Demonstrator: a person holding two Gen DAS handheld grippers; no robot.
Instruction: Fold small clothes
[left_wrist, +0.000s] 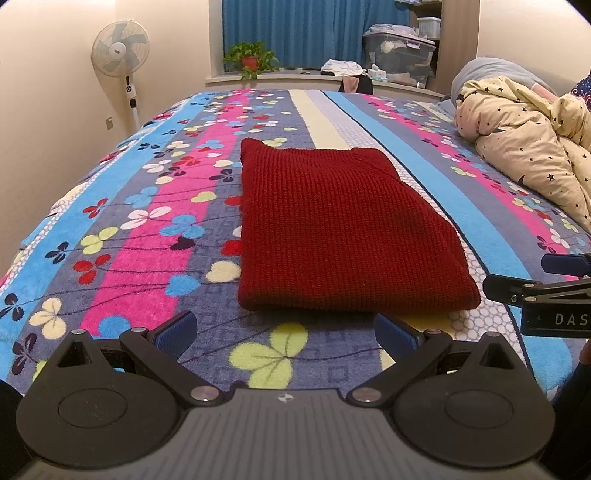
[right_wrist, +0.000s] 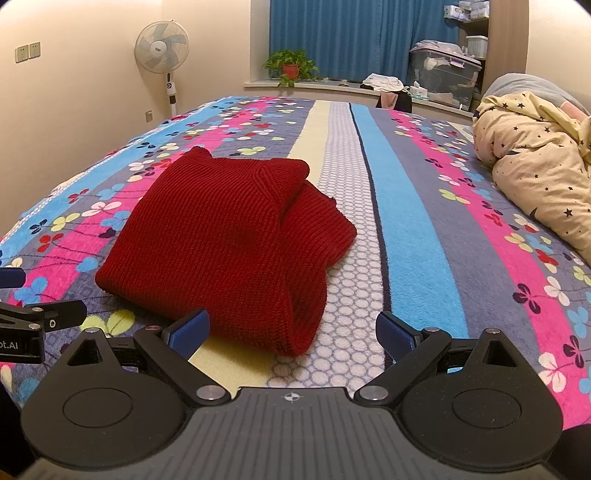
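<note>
On the bed's floral striped blanket (left_wrist: 155, 229) the red knitted sweater (left_wrist: 332, 229) lies folded, both the left gripper (left_wrist: 284, 332) and right gripper (right_wrist: 291, 332) held wide-jawed and empty just before it, so a final fold or tidying is judged pending.

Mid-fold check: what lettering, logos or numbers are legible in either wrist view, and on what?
"DAS", cut off by the frame edge: on the right claw body, seen in the left wrist view.
"ot.AI", start cut off: on the left claw body, seen in the right wrist view.
Badge on the standing fan hub: too small to read.
Red sweater and blanket: no text visible.
</note>
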